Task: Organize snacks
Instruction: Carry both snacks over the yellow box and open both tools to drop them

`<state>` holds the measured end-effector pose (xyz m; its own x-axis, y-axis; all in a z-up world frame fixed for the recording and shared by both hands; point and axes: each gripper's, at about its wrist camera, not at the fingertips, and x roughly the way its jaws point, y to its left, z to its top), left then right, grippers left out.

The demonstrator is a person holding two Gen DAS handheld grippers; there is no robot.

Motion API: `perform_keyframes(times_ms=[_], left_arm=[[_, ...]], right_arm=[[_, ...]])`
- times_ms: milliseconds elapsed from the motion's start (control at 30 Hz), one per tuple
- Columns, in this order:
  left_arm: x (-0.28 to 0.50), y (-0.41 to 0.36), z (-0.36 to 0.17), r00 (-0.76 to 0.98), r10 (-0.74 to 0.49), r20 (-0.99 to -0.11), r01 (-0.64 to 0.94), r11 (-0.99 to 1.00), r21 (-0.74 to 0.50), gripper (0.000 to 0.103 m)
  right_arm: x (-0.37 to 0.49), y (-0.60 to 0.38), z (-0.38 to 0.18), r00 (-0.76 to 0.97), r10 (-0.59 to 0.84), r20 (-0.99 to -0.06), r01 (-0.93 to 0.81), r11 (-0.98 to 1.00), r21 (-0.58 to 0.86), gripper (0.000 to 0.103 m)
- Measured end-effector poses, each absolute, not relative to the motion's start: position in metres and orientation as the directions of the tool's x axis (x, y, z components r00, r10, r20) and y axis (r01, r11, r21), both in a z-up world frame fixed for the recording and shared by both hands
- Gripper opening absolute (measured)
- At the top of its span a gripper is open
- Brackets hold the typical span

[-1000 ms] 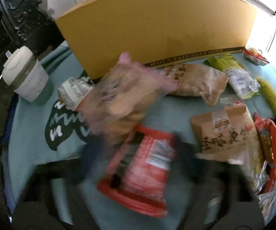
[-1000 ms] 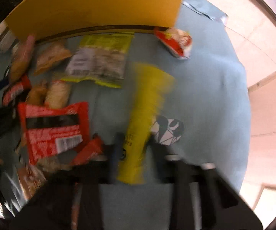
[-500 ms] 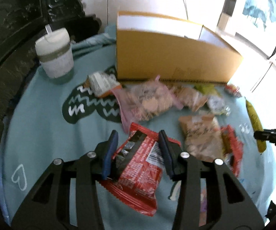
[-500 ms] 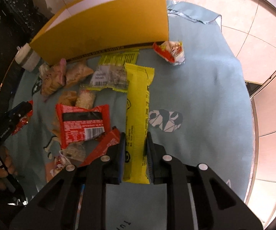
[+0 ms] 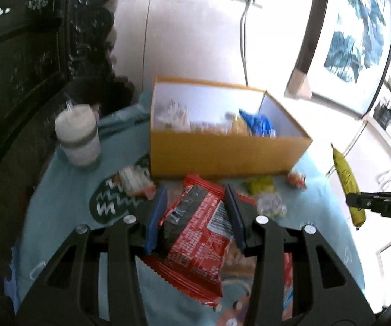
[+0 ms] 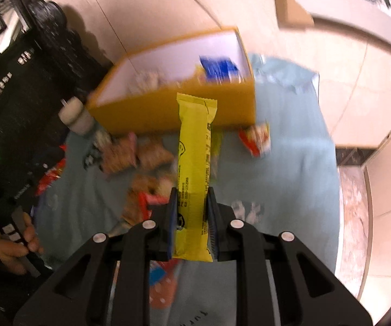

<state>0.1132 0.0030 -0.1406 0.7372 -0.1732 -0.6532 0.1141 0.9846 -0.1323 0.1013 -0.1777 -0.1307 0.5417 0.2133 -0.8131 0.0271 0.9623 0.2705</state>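
My left gripper (image 5: 194,203) is shut on a red and black snack packet (image 5: 195,233) and holds it above the table. My right gripper (image 6: 191,203) is shut on a long yellow snack bar (image 6: 195,157), lifted and pointing at the yellow cardboard box (image 6: 168,106). The bar also shows at the right of the left wrist view (image 5: 349,182). The open box (image 5: 222,152) holds a blue packet (image 5: 257,123) and other snacks. Several loose snacks lie on the blue cloth in front of the box (image 6: 130,152).
A white cup with a lid (image 5: 77,134) stands left of the box. A small red and white packet (image 6: 255,135) lies by the box's right corner. Dark carved furniture (image 5: 32,54) is at the left. The table edge drops to a tiled floor (image 6: 358,108) on the right.
Both grippers have risen from the table with their snacks. The red packet and the yellow bar are now in the air, and the inside of the box has come into view.
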Motion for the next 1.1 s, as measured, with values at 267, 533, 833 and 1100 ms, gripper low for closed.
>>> perform_keyframes(times_ms=[267, 533, 833, 1100], left_arm=[[0.169, 0.000, -0.072, 0.818, -0.167, -0.550, 0.082, 0.981, -0.177, 0.044], [0.248, -0.021, 0.001, 0.871, -0.135, -0.472, 0.091, 0.989, -0.115, 0.045], [0.293, -0.021, -0.043, 0.761, -0.018, -0.649, 0.026, 1.000, 0.003, 0.101], [0.213, -0.002, -0.144, 0.680, -0.021, -0.733, 0.012, 1.000, -0.018, 0.101]], right_arm=[[0.162, -0.176, -0.048, 0.647, 0.206, -0.734, -0.051, 0.972, 0.228, 0.020], [0.247, -0.172, 0.007, 0.707, 0.160, -0.689, -0.061, 0.984, 0.166, 0.022], [0.272, -0.182, -0.047, 0.620, 0.051, -0.783, 0.023, 0.996, 0.083, 0.070], [0.195, -0.173, -0.157, 0.400, 0.071, -0.914, 0.067, 0.992, 0.106, 0.070]])
